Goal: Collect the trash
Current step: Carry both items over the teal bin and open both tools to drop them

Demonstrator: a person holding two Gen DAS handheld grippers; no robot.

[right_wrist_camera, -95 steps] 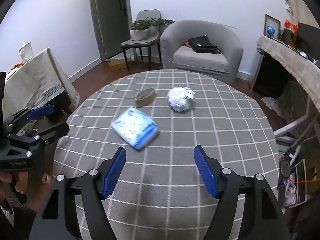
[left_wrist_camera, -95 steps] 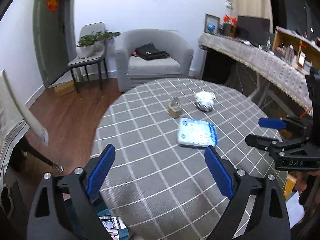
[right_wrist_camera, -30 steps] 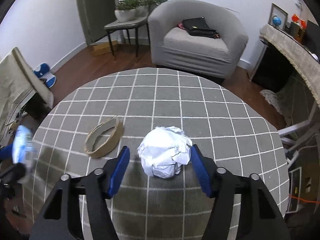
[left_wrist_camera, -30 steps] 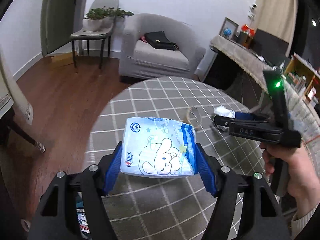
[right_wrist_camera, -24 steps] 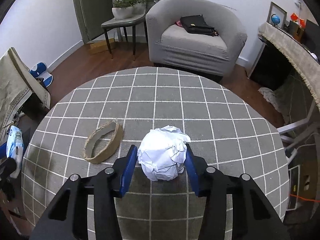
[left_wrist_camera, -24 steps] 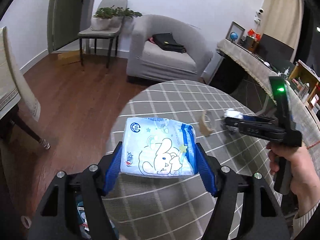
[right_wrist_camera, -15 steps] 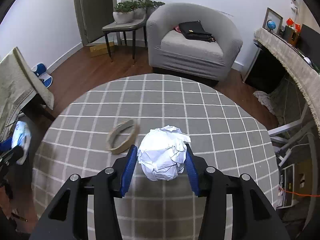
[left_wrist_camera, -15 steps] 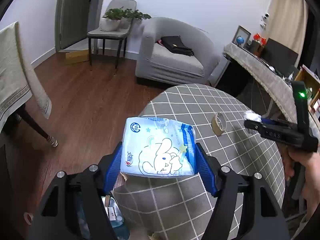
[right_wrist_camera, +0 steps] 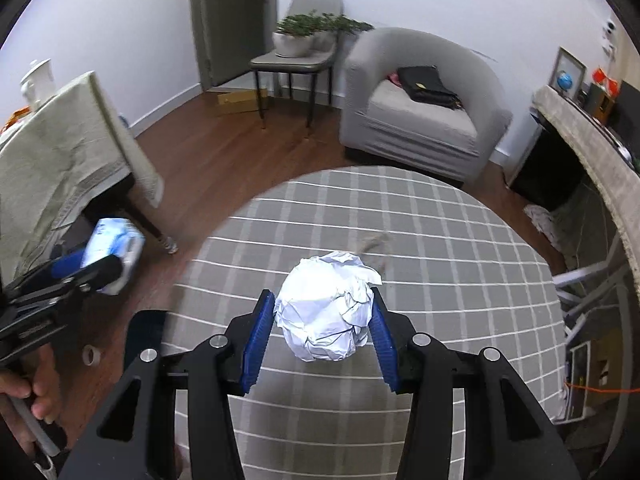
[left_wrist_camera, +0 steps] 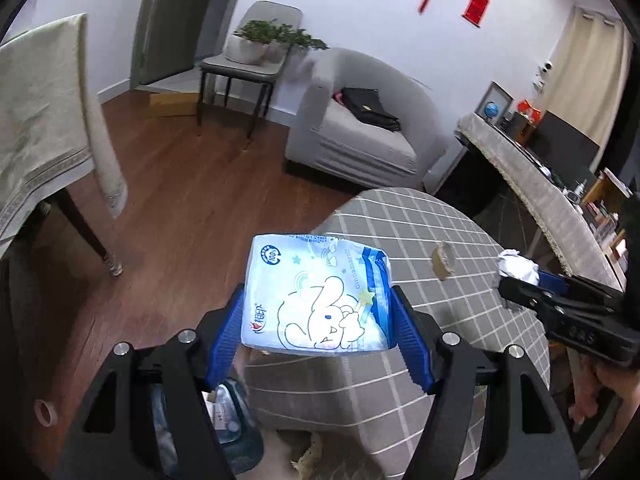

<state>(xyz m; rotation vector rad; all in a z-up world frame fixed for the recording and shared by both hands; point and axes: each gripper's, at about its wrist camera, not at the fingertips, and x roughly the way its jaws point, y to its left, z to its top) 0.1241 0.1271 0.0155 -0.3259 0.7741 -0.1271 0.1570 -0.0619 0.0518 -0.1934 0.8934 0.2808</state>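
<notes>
Blue pack [left_wrist_camera: 318,294] squeezed tight in my left gripper [left_wrist_camera: 318,338], off table [left_wrist_camera: 472,240] edge, above bin [left_wrist_camera: 236,420]. Paper ball [right_wrist_camera: 328,306] pinched in my right gripper [right_wrist_camera: 318,338], lifted. Tape ring [left_wrist_camera: 442,258] left on table. Nothing dropped yet.

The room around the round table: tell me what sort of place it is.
Probably a home living room or a small lounge: a grey armchair with a black bag on it, a potted plant on a side chair, and red hanging decorations on the wall.
</notes>
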